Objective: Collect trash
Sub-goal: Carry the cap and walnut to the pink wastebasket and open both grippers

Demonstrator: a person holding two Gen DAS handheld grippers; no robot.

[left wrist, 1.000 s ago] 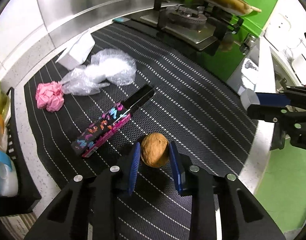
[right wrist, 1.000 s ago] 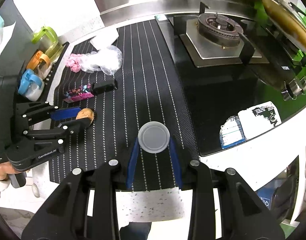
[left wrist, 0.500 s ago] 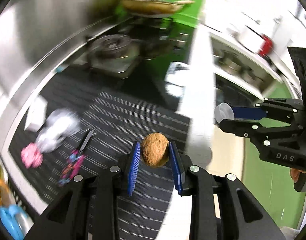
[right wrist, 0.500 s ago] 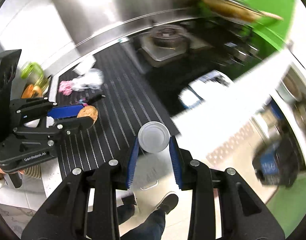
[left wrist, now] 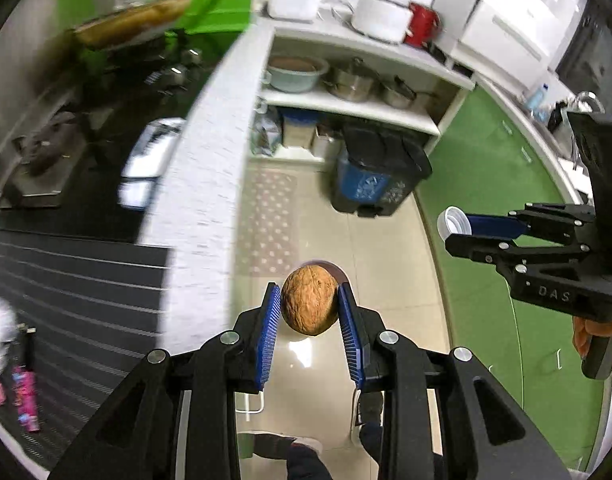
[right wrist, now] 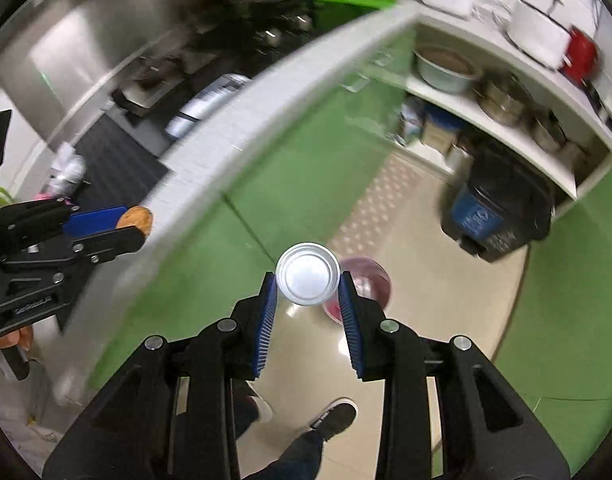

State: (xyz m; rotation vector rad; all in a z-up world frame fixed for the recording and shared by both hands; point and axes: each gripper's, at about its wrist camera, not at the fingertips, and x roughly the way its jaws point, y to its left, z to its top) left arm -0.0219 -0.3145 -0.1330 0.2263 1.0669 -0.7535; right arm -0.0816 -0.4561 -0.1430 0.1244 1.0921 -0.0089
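Kitchen: gas stove (left wrist: pixel 38 152); shelved pots (left wrist: pixel 351 80); countertop (left wrist: pixel 210 184)

A: what's on that beige floor (left wrist: pixel 389 240)?
B: a dark bin (left wrist: pixel 379 178) with a blue front, right by the shelf (left wrist: pixel 345 106). A dotted mat (left wrist: pixel 268 220) lies beside the bin, and a pink bowl (right wrist: pixel 365 286) sits near it.

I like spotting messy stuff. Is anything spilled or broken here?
Nothing looks spilled or broken. The left tongs hold a whole walnut, and the right tongs hold a white cap, both above the floor.
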